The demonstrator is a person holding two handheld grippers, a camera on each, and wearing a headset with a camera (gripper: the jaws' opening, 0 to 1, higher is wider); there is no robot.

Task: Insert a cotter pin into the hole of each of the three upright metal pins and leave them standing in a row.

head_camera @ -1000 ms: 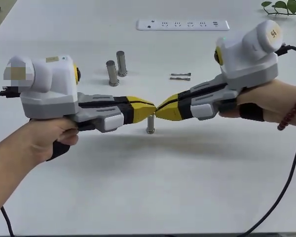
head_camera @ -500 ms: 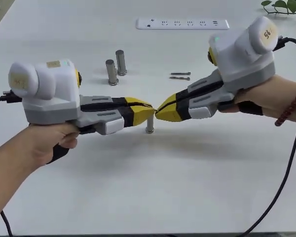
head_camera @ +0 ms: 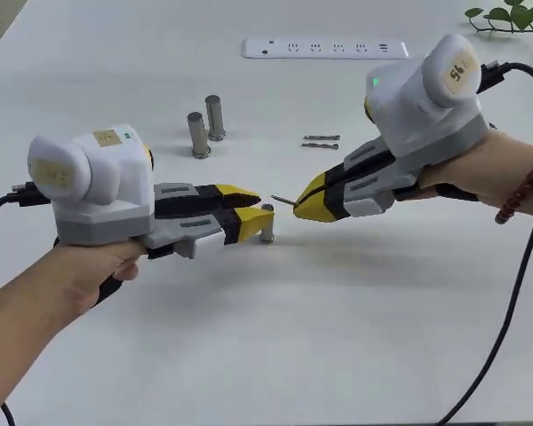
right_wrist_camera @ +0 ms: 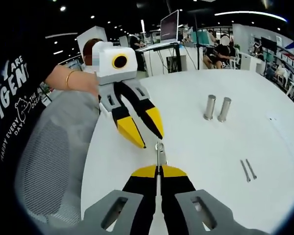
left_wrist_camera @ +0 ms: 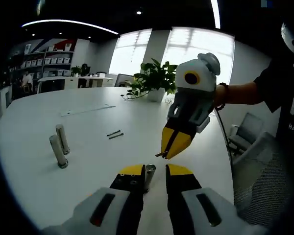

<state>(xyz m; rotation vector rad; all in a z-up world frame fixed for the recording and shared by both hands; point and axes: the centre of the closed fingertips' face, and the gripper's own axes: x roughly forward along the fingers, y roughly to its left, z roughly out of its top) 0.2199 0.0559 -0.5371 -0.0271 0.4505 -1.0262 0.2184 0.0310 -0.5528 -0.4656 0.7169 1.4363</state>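
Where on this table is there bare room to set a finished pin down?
Bare: the near table in front of the left gripper and right gripper, and the band between the power strip and the two loose cotter pins. Crowded: the centre, where both grippers and a metal pin meet.

On a white table [head_camera: 275, 355], a power strip [head_camera: 324, 48] is laid at top centre. Two metal pins [head_camera: 198, 135] are stood upright at upper left, a third pin [head_camera: 267, 224] at mid-frame, and two cotter pins [head_camera: 322, 142] are laid above centre.
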